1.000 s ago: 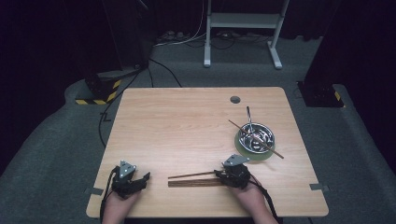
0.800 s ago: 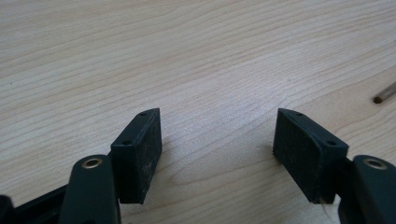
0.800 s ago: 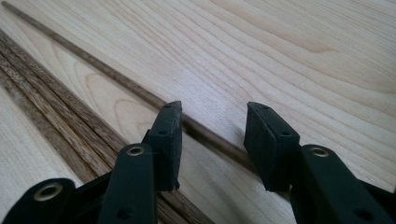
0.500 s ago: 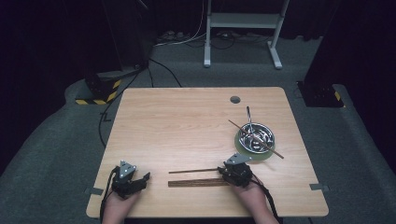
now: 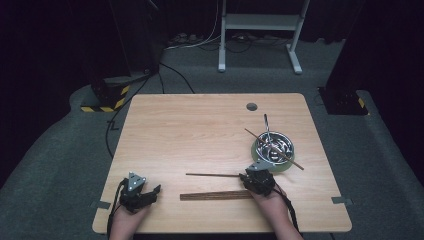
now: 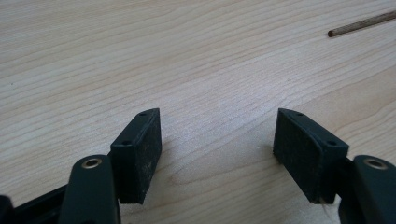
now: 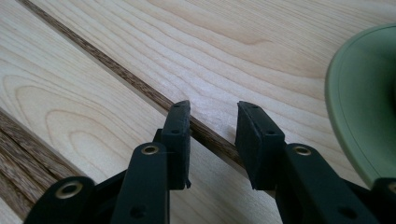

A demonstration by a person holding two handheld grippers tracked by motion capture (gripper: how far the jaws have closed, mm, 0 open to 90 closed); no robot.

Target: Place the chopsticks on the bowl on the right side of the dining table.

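Note:
A single dark wooden chopstick lies on the light wooden table, and its right end reaches my right gripper. In the right gripper view the chopstick runs slantwise between the two pads of that gripper. The jaws have just been closing around it, with a gap still showing at each side. A pair of chopsticks lies side by side just nearer the person. My left gripper rests at the near left corner, open and with nothing between its pads.
A metal bowl on a green saucer stands right of the right gripper, with a chopstick and a metal utensil sticking out. The saucer's rim is close beside the right jaw. A round hole sits near the far edge.
The single chopstick's left end has swung a little away from the pair, so it now lies level. The right gripper has edged along it. The left gripper has kept still.

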